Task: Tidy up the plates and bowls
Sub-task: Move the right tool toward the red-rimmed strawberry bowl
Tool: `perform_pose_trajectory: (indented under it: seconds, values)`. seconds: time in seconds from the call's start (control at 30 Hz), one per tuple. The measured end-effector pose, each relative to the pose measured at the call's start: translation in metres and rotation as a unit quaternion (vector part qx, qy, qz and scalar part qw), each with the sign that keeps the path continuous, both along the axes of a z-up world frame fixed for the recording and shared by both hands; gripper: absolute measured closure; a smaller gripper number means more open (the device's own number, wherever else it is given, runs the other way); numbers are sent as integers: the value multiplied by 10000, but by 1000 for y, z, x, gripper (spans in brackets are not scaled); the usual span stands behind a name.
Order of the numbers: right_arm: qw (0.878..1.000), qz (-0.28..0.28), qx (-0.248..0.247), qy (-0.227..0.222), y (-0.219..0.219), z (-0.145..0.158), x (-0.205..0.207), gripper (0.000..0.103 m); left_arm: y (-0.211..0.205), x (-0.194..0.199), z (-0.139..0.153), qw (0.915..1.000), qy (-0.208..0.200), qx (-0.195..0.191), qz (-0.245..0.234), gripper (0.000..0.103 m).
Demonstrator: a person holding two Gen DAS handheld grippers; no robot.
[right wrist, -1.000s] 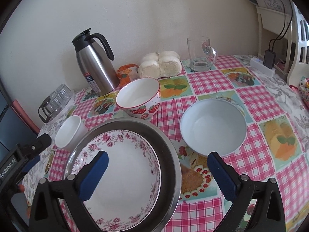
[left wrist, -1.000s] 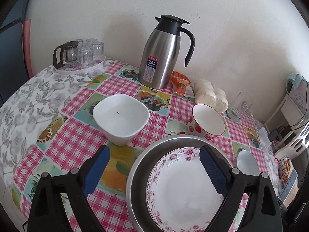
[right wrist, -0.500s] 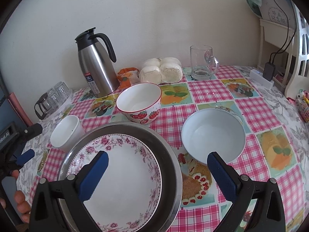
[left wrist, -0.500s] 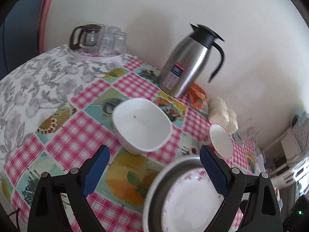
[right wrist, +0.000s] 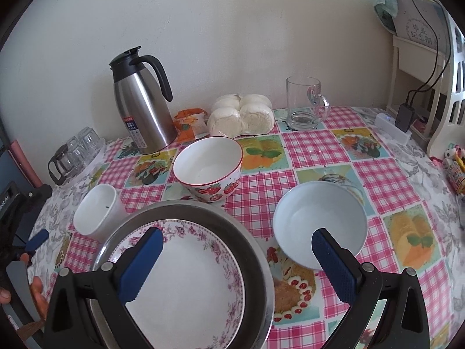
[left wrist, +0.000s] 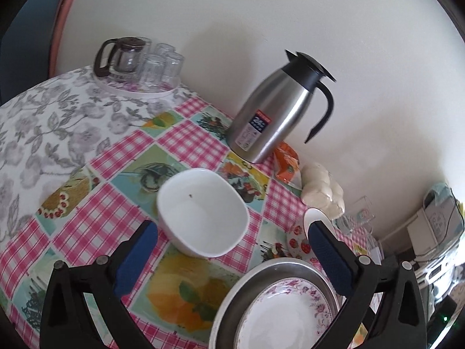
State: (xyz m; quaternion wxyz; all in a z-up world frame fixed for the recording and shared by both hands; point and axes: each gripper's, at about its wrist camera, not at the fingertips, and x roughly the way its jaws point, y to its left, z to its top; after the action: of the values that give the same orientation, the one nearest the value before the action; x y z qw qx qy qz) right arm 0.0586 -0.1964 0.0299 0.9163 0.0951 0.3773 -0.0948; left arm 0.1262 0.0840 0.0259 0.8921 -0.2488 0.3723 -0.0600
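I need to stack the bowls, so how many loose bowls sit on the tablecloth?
3: a square white bowl left of the metal basin, a strawberry-patterned bowl behind the basin, and a round pale-blue bowl to its right. None appears hidden.

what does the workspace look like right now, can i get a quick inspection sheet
surface: table under checked and floral cloths.
job's things: floral plate inside metal basin; square white bowl, strawberry bowl and pale bowl stand apart on the cloth.
clutter: steel jug, buns, orange packet, glass mug, tray of glasses.
grippers: left tongs just opened wide, nothing between; right tongs open, empty.
cables: charger lead on the side shelf.
surroundings: plain wall, white shelf.
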Motion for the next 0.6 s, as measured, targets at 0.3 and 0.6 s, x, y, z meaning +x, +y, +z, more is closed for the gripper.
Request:
perform_pose_trajectory:
  seconds: [0.3, 0.6]
  values:
    - [9999, -158, -10, 57, -35, 10, 14, 0, -26, 10, 15, 9979, -365, 499, -195, 0]
    - [10000, -60, 5, 66, -65, 42, 32, 0, -47, 26, 17, 9971, -192, 523, -511, 0]
